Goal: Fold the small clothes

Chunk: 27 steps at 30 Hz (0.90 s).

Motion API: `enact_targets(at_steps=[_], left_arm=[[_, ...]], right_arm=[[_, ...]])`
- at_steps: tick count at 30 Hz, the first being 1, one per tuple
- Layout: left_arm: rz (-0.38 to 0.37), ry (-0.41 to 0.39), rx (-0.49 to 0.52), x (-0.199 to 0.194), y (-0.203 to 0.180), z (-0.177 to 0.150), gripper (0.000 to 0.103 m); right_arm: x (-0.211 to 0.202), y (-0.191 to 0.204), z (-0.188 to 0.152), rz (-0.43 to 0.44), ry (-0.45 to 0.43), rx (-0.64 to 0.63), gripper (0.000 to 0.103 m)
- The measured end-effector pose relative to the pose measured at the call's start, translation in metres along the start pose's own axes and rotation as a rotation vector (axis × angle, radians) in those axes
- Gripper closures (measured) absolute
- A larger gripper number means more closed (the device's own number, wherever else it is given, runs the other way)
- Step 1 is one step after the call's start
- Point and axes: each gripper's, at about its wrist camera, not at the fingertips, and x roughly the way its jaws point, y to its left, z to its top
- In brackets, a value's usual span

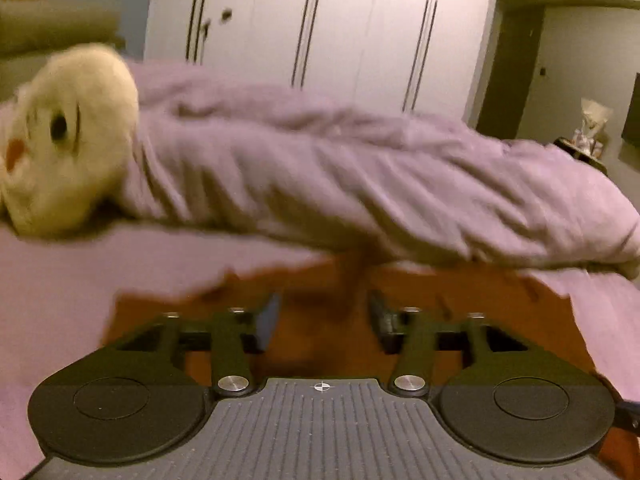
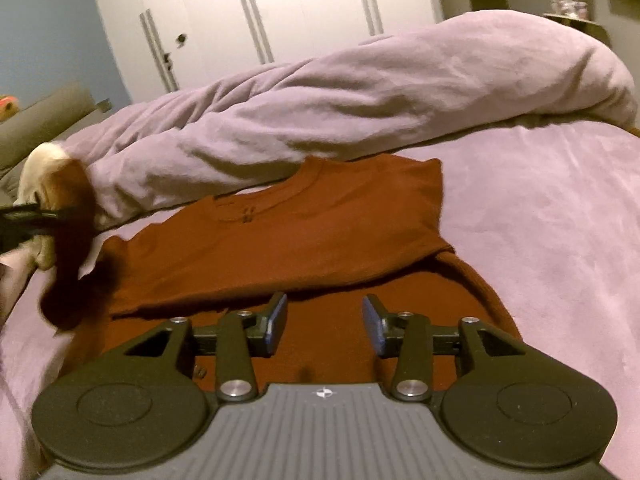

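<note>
Open left tongs (image 1: 322,322) over blurred rust-red shirt (image 1: 320,344), lilac duvet (image 1: 360,184) beyond.

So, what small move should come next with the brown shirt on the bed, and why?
Probably lay the raised sleeve inward over the shirt with the left gripper. That sleeve stands bunched at the shirt's left edge, while the opposite side already lies folded flat. The right gripper hovers open over the lower part, holding nothing.

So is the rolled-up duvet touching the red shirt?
Touching: the right wrist view shows the duvet lying over the shirt's collar edge.
</note>
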Motion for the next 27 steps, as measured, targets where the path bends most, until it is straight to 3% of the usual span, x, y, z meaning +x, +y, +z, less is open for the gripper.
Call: enact_targets(at_steps=[3, 8, 11, 14, 17, 21, 23, 25, 27], left_arm=[[0.039, 0.032, -0.094, -0.007, 0.010, -0.026, 0.043], [0.198, 0.075, -0.252, -0.045, 0.046, -0.075, 0.037], [0.267, 0.108, -0.264, -0.065, 0.058, -0.095, 0.035], [0.277, 0.129, -0.242, -0.075, 0.059, -0.105, 0.032], [0.271, 0.130, -0.266, -0.084, 0.065, -0.112, 0.031], [0.274, 0.142, -0.286, -0.083, 0.069, -0.119, 0.030], [0.280, 0.151, -0.290, -0.085, 0.070, -0.121, 0.030], [0.279, 0.152, -0.290, -0.087, 0.069, -0.122, 0.030], [0.279, 0.153, -0.280, -0.089, 0.067, -0.122, 0.030]], right_arm=[[0.001, 0.004, 0.001, 0.044, 0.024, -0.029, 0.061], [0.026, 0.037, 0.006, 0.157, 0.065, -0.075, 0.061], [0.058, 0.065, 0.017, 0.274, 0.114, -0.026, 0.061], [0.105, 0.088, 0.028, 0.389, 0.205, 0.078, 0.062], [0.149, 0.094, 0.030, 0.397, 0.313, 0.263, 0.063], [0.182, 0.091, 0.022, 0.386, 0.340, 0.473, 0.064], [0.194, 0.096, 0.021, 0.368, 0.341, 0.498, 0.085], [0.203, 0.101, 0.021, 0.354, 0.371, 0.495, 0.097], [0.197, 0.107, 0.027, 0.324, 0.344, 0.430, 0.097]])
